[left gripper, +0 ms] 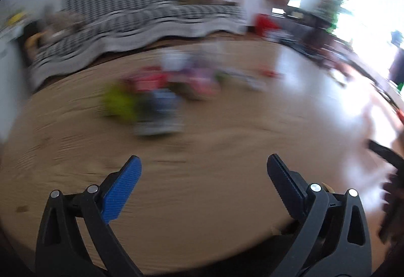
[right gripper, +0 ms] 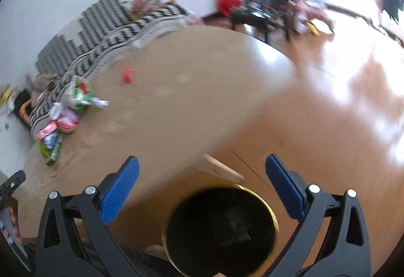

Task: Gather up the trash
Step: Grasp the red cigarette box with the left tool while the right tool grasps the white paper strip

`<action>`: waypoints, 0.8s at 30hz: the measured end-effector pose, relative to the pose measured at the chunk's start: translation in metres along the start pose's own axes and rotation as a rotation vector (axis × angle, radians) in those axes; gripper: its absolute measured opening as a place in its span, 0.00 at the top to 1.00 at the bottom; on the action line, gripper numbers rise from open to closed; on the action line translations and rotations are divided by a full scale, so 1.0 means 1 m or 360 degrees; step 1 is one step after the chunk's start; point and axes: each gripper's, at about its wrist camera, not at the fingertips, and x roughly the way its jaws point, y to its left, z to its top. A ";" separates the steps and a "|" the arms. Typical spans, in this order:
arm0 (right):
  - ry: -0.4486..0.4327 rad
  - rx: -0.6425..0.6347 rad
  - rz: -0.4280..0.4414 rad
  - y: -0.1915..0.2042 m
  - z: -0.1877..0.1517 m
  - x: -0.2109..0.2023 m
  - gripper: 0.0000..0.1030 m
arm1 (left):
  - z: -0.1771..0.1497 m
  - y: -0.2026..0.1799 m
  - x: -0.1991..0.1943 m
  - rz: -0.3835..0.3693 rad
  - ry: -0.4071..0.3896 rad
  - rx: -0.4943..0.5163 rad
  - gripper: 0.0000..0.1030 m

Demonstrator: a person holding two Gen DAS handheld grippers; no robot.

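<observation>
A heap of colourful wrappers (left gripper: pixel 161 92) lies blurred in the middle of the round wooden table (left gripper: pixel 202 188), well ahead of my left gripper (left gripper: pixel 202 165), which is open and holds nothing. In the right wrist view the same trash pile (right gripper: pixel 68 115) sits at the table's far left, with a small red scrap (right gripper: pixel 128 74) lying apart from it. My right gripper (right gripper: pixel 200 170) is open and empty above a black bin with a gold rim (right gripper: pixel 219 229) standing on the floor beside the table (right gripper: pixel 176 90). Something pale lies at the bin's bottom.
A sofa under a black-and-white patterned cover (left gripper: pixel 141 14) runs behind the table. Dark furniture and red items (right gripper: pixel 255 11) stand near a bright window. Glossy wooden floor (right gripper: pixel 341 112) spreads to the right. The other gripper's dark handle (right gripper: pixel 10 188) shows at the left edge.
</observation>
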 end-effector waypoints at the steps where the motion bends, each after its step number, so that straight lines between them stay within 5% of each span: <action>1: -0.0007 -0.0047 0.0019 0.014 0.006 0.006 0.06 | 0.004 0.020 0.005 0.0050 0.0013 -0.0054 0.06; 6: -0.0017 -0.0366 0.0098 0.093 0.043 0.050 0.06 | 0.032 0.075 0.022 0.0159 -0.0003 -0.0122 0.06; 13: 0.0098 -0.0906 0.0132 0.175 0.075 0.132 0.06 | 0.072 0.066 0.080 -0.0003 0.0147 0.0102 0.06; 24: 0.0345 -0.1114 0.0281 0.232 0.102 0.224 0.12 | 0.106 0.069 0.164 -0.0033 0.0318 0.0259 0.06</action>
